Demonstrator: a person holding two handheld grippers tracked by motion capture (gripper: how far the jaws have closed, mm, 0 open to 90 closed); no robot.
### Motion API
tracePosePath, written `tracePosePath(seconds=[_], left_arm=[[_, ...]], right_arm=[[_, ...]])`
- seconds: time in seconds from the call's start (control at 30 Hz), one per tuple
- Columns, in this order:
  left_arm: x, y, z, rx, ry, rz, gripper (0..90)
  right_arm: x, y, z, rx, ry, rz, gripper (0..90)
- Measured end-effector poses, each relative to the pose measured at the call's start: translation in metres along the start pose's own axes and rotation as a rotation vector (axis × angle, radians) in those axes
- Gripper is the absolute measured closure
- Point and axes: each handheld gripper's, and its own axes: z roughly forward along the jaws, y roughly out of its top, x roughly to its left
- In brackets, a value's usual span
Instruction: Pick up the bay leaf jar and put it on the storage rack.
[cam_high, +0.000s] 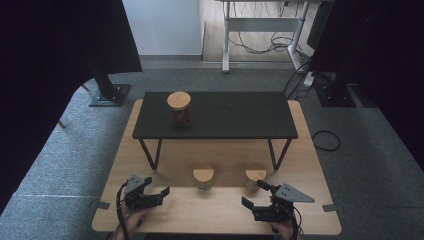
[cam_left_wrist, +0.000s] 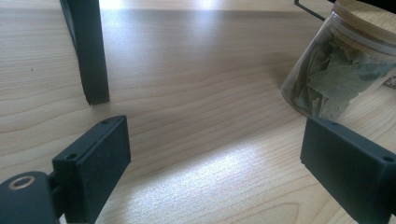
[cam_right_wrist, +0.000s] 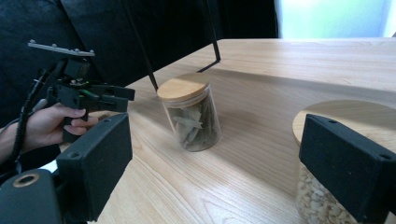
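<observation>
Three glass jars with wooden lids are here. One with brown contents (cam_high: 179, 108) stands on a black shelf (cam_high: 230, 115). A jar of dried leaves (cam_high: 203, 178) (cam_left_wrist: 336, 70) (cam_right_wrist: 191, 112) and a jar of pale beans (cam_high: 255, 177) (cam_right_wrist: 355, 112) stand on the wooden table (cam_high: 200, 215) in front of the shelf. My left gripper (cam_high: 159, 186) (cam_left_wrist: 215, 135) (cam_right_wrist: 122, 98) is open, left of the leaf jar and apart from it. My right gripper (cam_high: 253, 193) (cam_right_wrist: 215, 135) is open just before the bean jar, whose lower part its right jaw hides.
The shelf stands on thin black legs (cam_left_wrist: 88, 56) that rise from the table. Dark curtains hang on both sides, and stand bases (cam_high: 110, 94) rest on the grey carpet. A desk frame and cables (cam_high: 260, 45) lie farther back.
</observation>
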Motion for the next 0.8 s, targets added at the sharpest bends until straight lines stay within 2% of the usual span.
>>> tracePosePath(seconds=[0.3, 0.57, 0.8], left_arm=[[-0.002, 0.0, 0.001, 0.005, 0.009, 0.01, 7.9], [-0.001, 0.0, 0.001, 0.004, 0.009, 0.008, 7.9], [-0.002, 0.0, 0.001, 0.006, 0.018, 0.015, 7.9]], right_arm=[[0.003, 0.001, 0.011, 0.025, -0.011, -0.011, 9.3], [0.011, 0.001, 0.026, 0.061, -0.016, -0.04, 9.2], [0.017, 0.003, 0.034, 0.054, -0.024, -0.054, 9.4]])
